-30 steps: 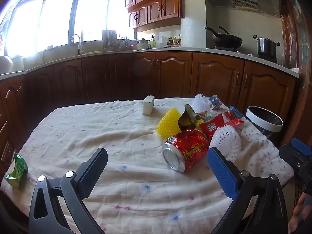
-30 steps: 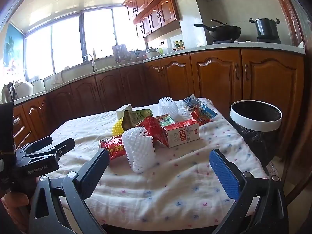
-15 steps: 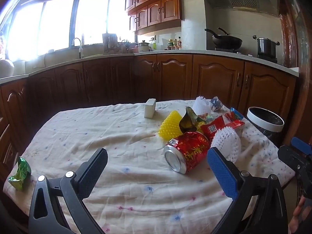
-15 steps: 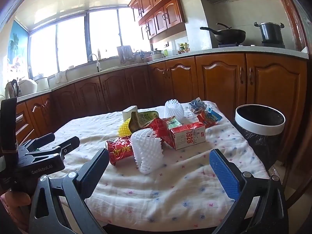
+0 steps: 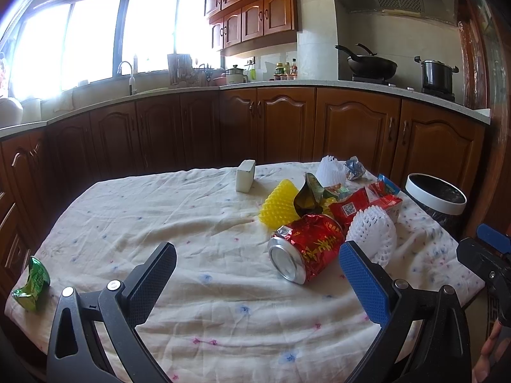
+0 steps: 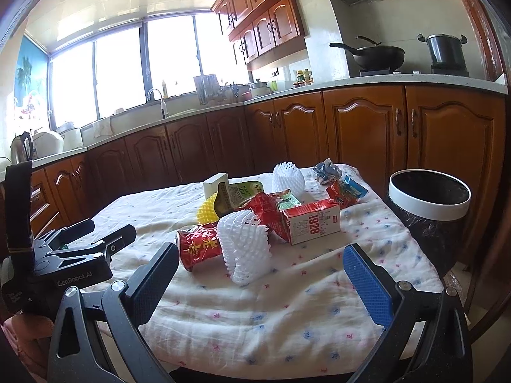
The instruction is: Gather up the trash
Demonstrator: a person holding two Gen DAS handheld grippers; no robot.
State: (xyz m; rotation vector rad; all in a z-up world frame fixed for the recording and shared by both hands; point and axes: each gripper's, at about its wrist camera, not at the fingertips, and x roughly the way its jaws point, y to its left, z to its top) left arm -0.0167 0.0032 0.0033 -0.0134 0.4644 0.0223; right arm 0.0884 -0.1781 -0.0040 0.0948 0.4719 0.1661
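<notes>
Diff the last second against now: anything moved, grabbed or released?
Nothing grabbed or released. Both views creep slightly: the left gripper drifts a little, and the right gripper eases toward the white foam fruit net. Both stay open and empty. The crushed red drink can, red-and-white milk carton and white-rimmed black trash bin haven't shifted.

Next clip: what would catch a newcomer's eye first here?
A heap of trash on the clothed table: a crushed red can lies on its side nearest the cameras, beside a white foam net and a 1928 carton. A white-rimmed bin stands off the table's right edge. Both the left gripper and right gripper are open and empty.
</notes>
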